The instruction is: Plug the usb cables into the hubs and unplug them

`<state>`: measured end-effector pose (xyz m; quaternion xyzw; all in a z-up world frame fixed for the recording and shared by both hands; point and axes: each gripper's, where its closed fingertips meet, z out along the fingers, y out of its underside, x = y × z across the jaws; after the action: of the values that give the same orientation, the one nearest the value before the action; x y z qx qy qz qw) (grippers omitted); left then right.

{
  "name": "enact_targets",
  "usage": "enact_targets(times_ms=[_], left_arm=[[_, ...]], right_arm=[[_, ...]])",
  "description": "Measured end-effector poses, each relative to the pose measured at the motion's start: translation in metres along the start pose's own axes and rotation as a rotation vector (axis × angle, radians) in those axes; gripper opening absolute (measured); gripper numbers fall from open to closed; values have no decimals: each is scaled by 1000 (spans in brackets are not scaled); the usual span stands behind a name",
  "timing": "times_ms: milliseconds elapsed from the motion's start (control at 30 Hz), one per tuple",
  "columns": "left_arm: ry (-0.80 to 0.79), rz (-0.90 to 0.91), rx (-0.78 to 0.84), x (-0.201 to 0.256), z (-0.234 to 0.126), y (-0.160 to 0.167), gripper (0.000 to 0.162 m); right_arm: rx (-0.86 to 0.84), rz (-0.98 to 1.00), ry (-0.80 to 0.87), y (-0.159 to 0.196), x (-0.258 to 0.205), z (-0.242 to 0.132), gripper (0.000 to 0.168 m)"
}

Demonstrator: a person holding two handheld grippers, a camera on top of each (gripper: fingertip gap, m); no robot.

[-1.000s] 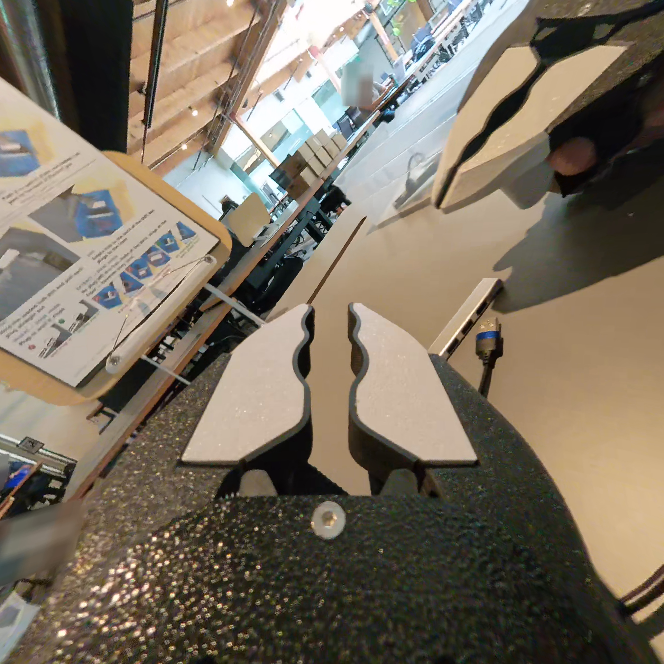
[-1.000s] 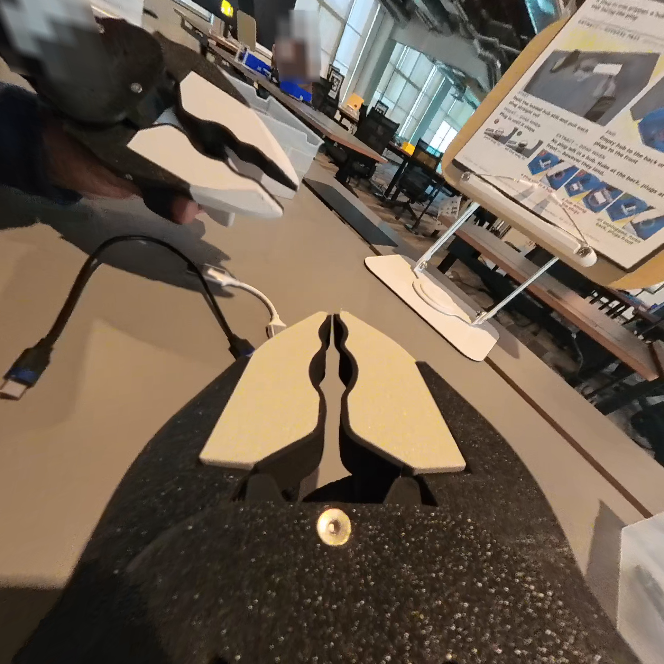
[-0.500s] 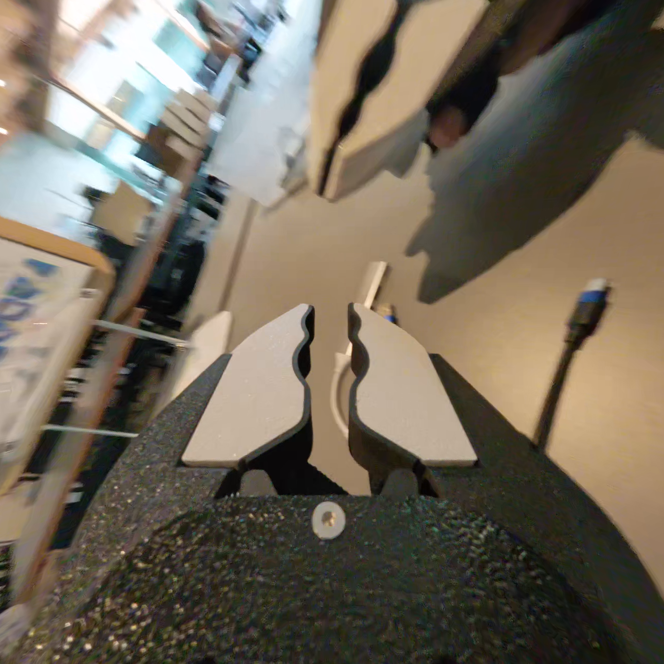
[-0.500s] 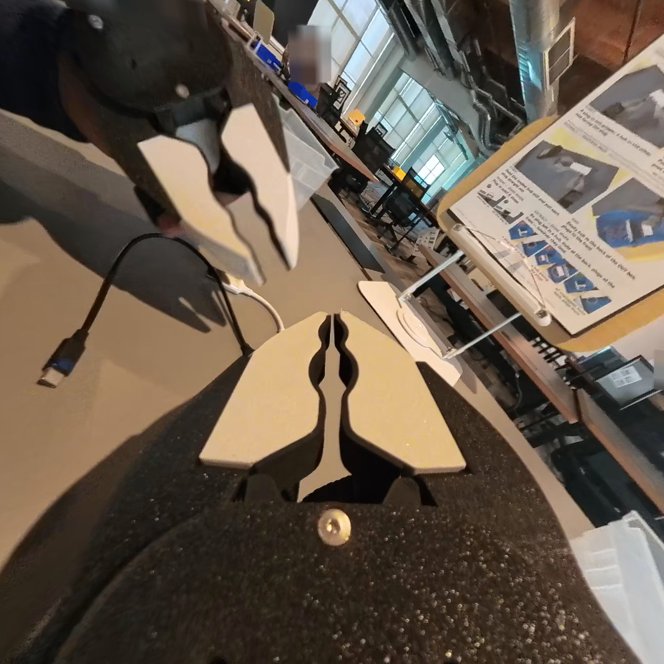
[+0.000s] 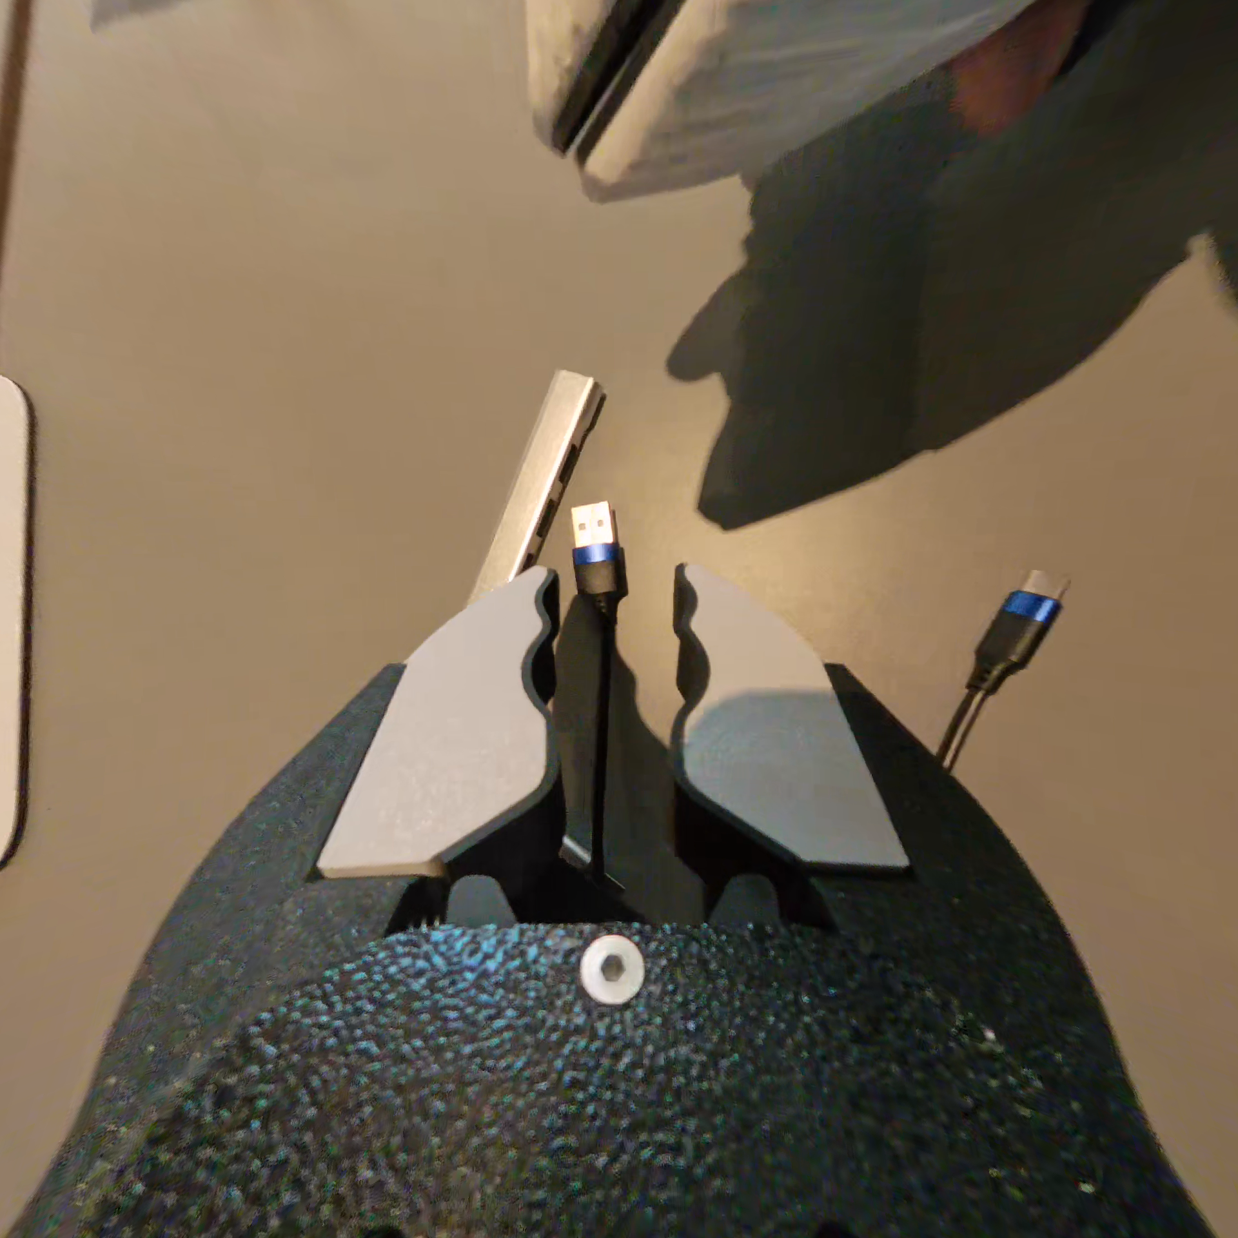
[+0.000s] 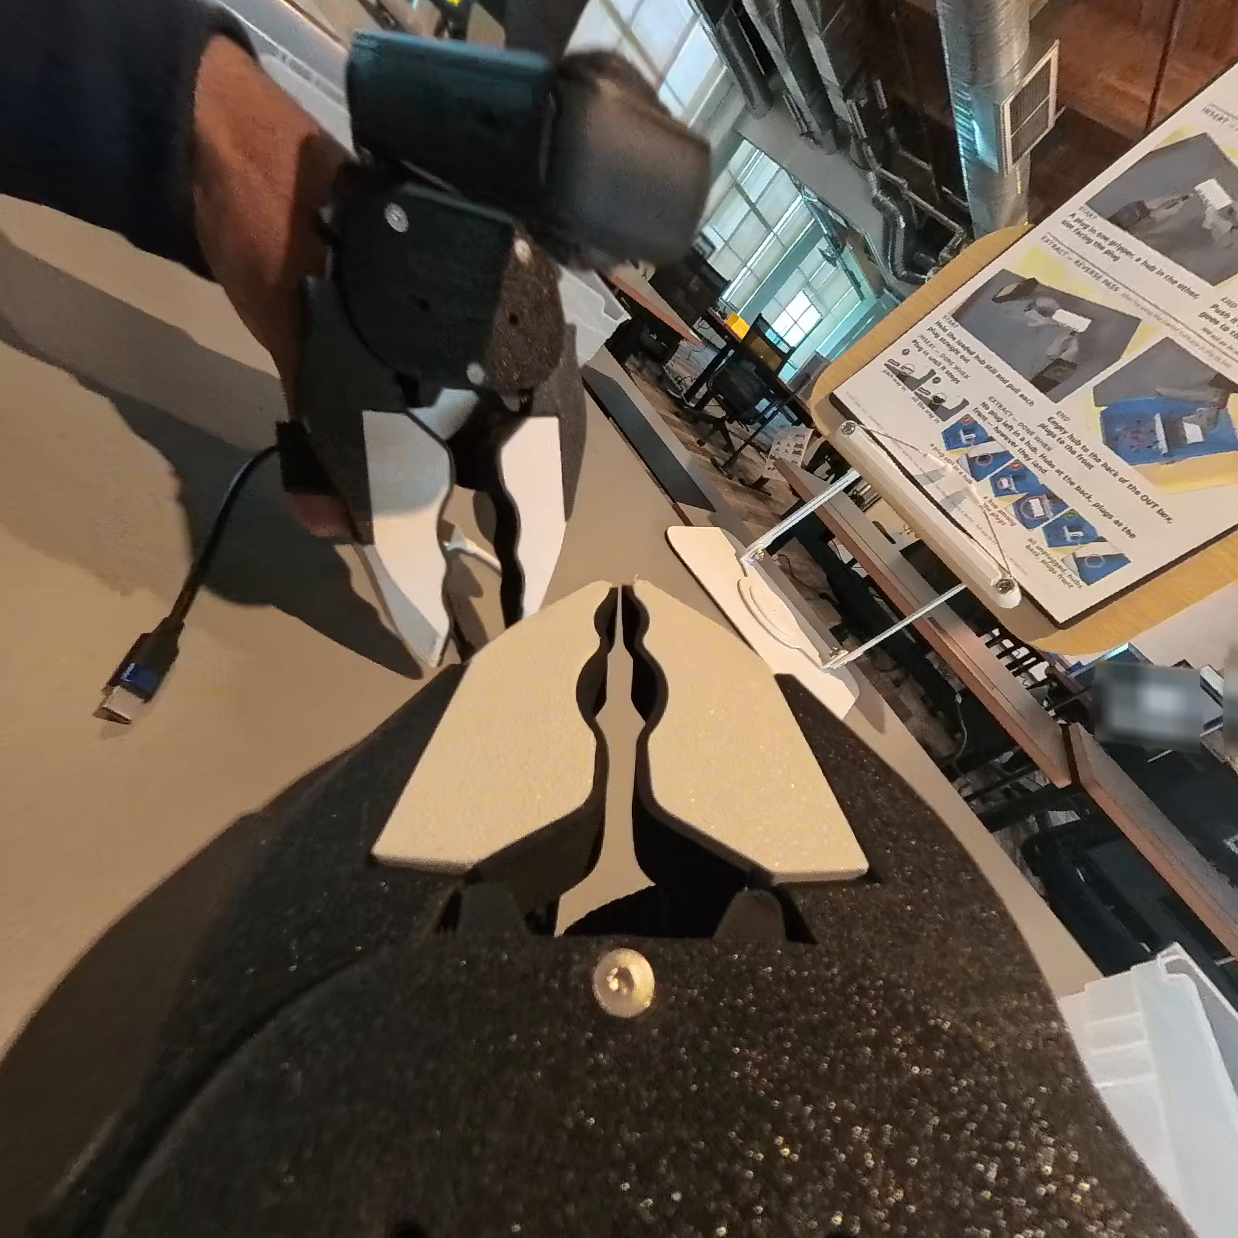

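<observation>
My left gripper [image 5: 613, 583] is open and points down at the tan table. A black USB-A plug with a blue band [image 5: 595, 539] lies just ahead of its fingertips, and its cable runs back between the jaws without being gripped. A silver hub [image 5: 546, 475] lies just left of the plug with its ports facing it. A second black plug with a blue band [image 5: 1028, 606] lies to the right and also shows in the right wrist view [image 6: 137, 676]. My right gripper [image 6: 620, 589] is shut and empty, held above the table; it also shows in the left wrist view [image 5: 670, 87].
A white stand base [image 6: 737, 569] holds an instruction board [image 6: 1072, 435] at the table's far edge. A white cable [image 6: 469, 549] lies under the left gripper [image 6: 479, 630]. A clear plastic bin [image 6: 1172, 1072] sits at the lower right. Tip to tip, the grippers are about 9 centimeters apart. Between my left fingertips and the silver hub [image 5: 546, 475] there is roughly 4 centimeters.
My left gripper has tipped down towards the table, opened wider and now sits over the USB-A plug beside the hub. My right gripper stays shut and has shifted little.
</observation>
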<state>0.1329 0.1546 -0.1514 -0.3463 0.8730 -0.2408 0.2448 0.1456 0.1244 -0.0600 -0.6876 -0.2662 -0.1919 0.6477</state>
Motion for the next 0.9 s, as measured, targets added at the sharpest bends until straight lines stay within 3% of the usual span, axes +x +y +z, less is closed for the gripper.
enact_targets(times_ms=[100, 200, 400, 533, 700, 900], left_arm=[[-2, -33, -53, -7, 9, 6, 32], [107, -103, -34, 3, 14, 1, 16], [160, -208, -6, 9, 14, -1, 15], [244, -309, 162, 18, 0, -14, 14], [407, -414, 476, 25, -44, -47, 14], [581, -346, 569, 51, -61, -58, 14]], right_arm=[[0, 13, -9, 1, -1, 0, 1], [5, 34, -9, 0, 2, -1, 1], [-4, 44, 16, 3, 11, -3, 1], [-15, -87, 26, 6, 15, -8, 3], [72, -331, -77, -4, -8, -20, 9], [135, -308, -239, -21, -37, -24, 27]])
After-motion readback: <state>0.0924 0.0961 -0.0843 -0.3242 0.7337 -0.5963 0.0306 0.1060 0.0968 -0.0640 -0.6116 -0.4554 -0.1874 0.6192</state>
